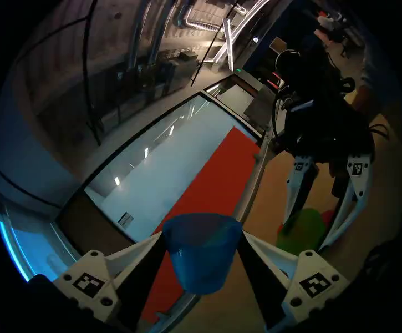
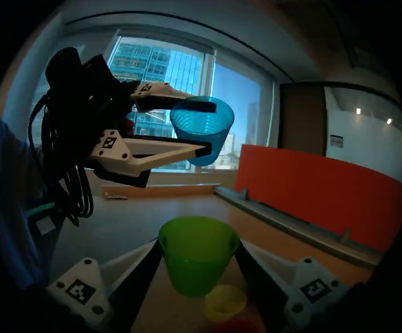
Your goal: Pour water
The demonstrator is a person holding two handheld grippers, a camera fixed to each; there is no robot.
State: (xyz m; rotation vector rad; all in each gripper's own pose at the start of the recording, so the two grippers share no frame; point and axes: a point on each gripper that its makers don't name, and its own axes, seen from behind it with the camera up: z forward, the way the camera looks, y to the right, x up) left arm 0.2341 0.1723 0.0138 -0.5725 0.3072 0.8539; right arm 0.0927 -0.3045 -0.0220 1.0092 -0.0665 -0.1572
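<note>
Blue cup (image 2: 202,129) hangs pinched between the fingers of the left gripper (image 1: 201,240), at about twelve o'clock above the green cup (image 2: 198,261), which the fingers of the right gripper (image 2: 198,247) pinch low over the worktop (image 2: 117,227). To pour well, I judge the blue rim should come down close over the green mouth before tipping slowly, with the green cup held level. Whether the blue cup holds water cannot be told.
</note>
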